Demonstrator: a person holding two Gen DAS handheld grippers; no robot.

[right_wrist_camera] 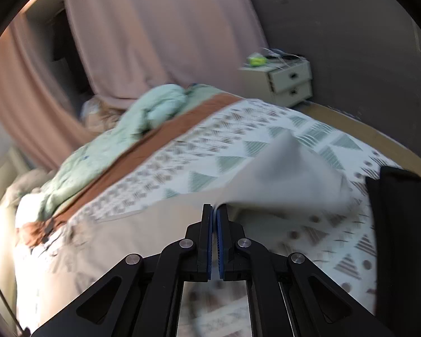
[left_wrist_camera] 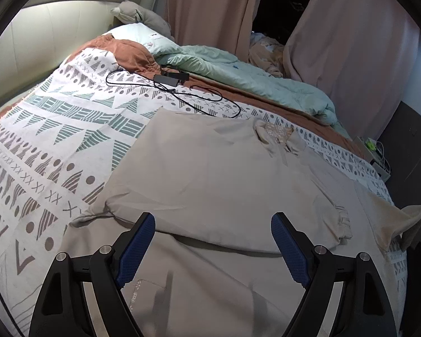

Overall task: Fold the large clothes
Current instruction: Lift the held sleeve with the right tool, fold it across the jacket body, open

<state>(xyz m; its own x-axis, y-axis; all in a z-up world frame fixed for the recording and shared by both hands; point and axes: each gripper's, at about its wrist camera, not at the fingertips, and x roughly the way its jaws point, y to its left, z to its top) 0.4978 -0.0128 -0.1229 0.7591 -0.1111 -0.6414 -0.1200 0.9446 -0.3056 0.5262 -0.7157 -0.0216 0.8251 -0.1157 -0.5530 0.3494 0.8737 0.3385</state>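
Observation:
A large beige collared shirt (left_wrist_camera: pixel 216 174) lies spread on the patterned bedspread (left_wrist_camera: pixel 47 129), its left sleeve folded in over the body. My left gripper (left_wrist_camera: pixel 213 224) hovers open and empty over the shirt's lower part. In the right wrist view my right gripper (right_wrist_camera: pixel 214 210) is shut on the edge of the shirt's right sleeve (right_wrist_camera: pixel 289 174) and holds it lifted off the bed; that view is blurred. The lifted sleeve tip also shows at the right edge of the left wrist view (left_wrist_camera: pixel 407 219).
A black charger and cable (left_wrist_camera: pixel 171 84) lie on the bedspread beyond the shirt. A mint duvet (left_wrist_camera: pixel 255 75) and rust blanket (left_wrist_camera: pixel 126 53) are bunched at the far side. A nightstand (right_wrist_camera: pixel 289 81) stands by the bed. A dark garment (right_wrist_camera: pixel 401 224) lies at the right.

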